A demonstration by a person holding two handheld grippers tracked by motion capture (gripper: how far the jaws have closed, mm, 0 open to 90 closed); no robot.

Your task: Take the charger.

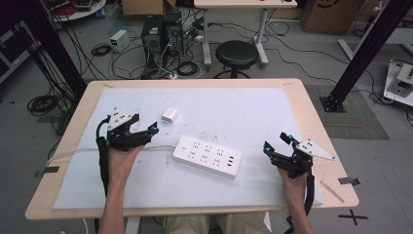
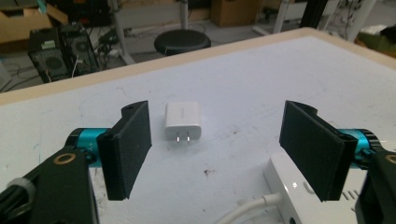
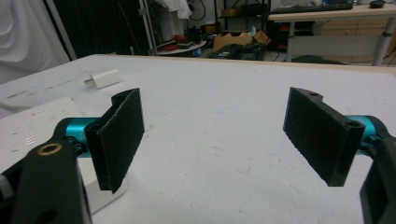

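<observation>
we hold the left gripper [image 2: 217, 149] with jaws wide and empty; the charger [image 2: 182, 121] lies flat on the worktop just ahead between them, prongs toward us. it looks light, rigid and slick, so we'd pinch its flat sides. right gripper [image 3: 222, 140] jaws also wide, empty.

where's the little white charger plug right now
In the high view the charger plug lies flat on the white mat, left of centre, just beyond the power strip and ahead of the open left tool.

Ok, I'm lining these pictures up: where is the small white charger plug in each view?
High view: charger plug left of centre, beyond the power strip.
Left gripper view: centre, prongs towards the camera, between the open jaws.
Right gripper view: upper left, far off.
Shared landmark: the power strip.
</observation>
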